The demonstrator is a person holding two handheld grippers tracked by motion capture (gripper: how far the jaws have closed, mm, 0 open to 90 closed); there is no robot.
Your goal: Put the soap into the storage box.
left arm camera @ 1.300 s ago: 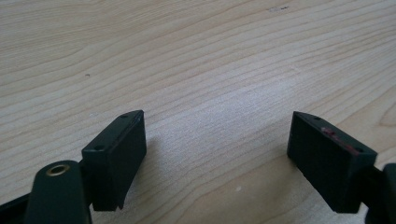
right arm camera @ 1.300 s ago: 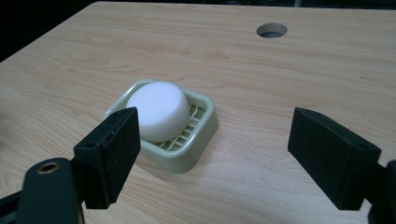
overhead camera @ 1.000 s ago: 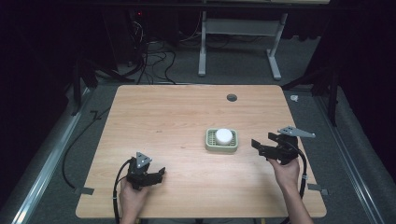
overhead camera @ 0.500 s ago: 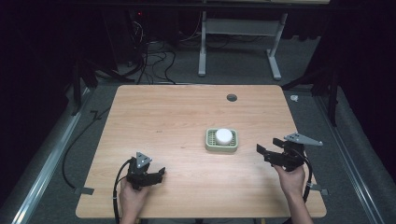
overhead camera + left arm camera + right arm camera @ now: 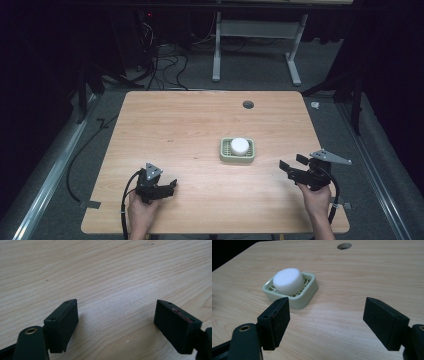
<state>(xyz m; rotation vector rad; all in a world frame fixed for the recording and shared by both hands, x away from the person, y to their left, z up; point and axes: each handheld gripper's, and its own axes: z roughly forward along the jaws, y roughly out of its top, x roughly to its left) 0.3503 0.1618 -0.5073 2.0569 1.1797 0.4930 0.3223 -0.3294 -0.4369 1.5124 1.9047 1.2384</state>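
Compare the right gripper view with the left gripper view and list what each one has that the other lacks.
Right gripper view alone: a white round block sitting in a pale green slotted dish, and a round hole in the table near its far edge, with dark floor past the table's corner. Left gripper view alone: a small dark fleck on the wood at the top, and red marks on one jaw's upper edge. Both: the light wooden table and two black jaws standing wide apart with nothing between them.
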